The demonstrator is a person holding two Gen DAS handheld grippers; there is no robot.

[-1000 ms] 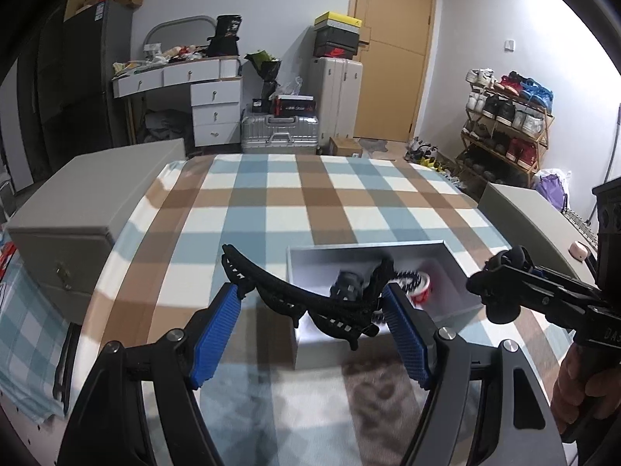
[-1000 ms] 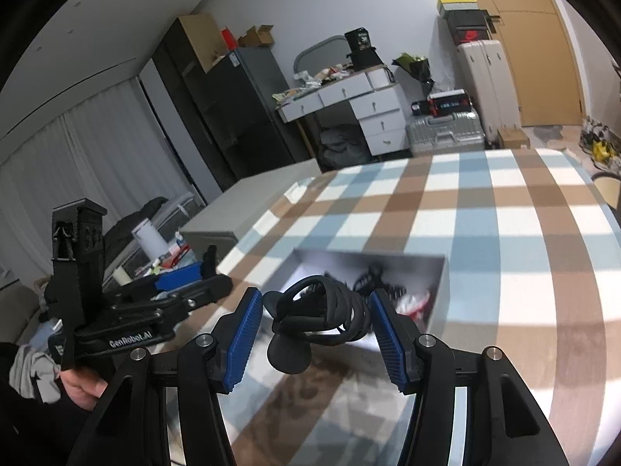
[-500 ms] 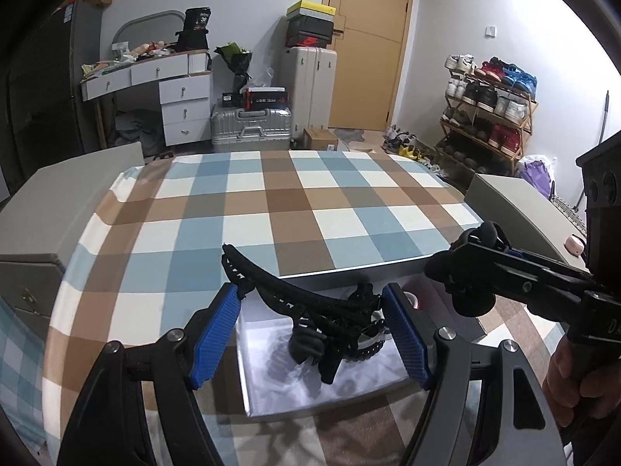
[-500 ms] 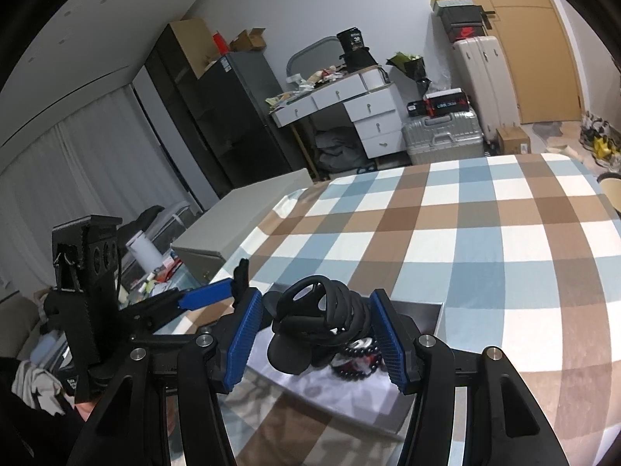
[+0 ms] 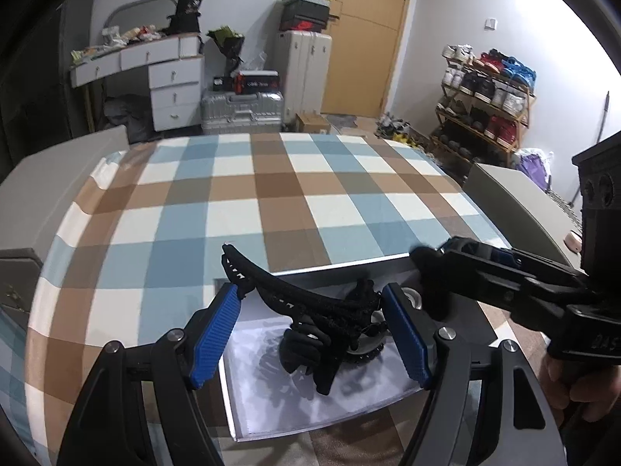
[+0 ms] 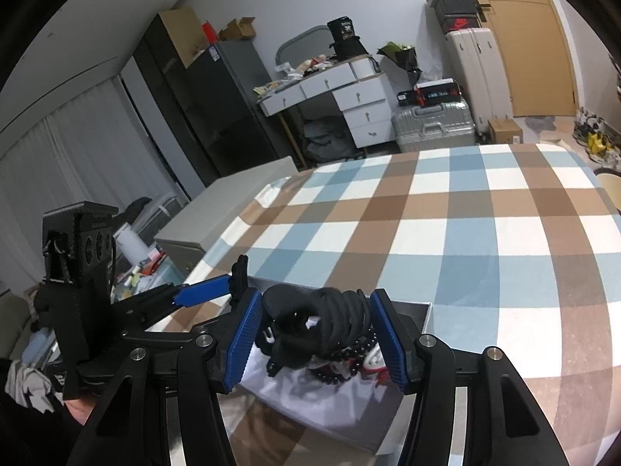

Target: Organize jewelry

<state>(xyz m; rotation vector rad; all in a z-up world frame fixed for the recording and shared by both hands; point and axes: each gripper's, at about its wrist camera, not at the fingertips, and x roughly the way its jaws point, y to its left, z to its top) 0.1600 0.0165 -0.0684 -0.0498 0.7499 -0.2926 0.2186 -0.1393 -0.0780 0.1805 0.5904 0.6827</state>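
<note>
My left gripper [image 5: 310,330] is shut on a black lace choker [image 5: 295,295] that spans between its blue pads, held over a shallow grey box [image 5: 248,400] on the checked tablecloth. My right gripper [image 6: 316,339] is shut on a bundle of black hair ties with a clip [image 6: 326,320], also above the box [image 6: 425,316]. Inside the box lie a black bead bracelet [image 6: 361,349] and red and white pieces [image 6: 374,363]. The right gripper also shows at the right of the left wrist view [image 5: 438,272], and the left gripper at the left of the right wrist view [image 6: 233,275].
The box sits near the front edge of a table with a blue, brown and white checked cloth [image 5: 271,186]. Grey cabinets flank it left [image 5: 42,194] and right [image 5: 512,202]. A shoe rack [image 5: 485,105], suitcases [image 5: 240,108] and a white desk [image 5: 155,73] stand behind.
Both grippers have moved forward and down over the box, each still holding its item. The box now lies nearer in both views.
</note>
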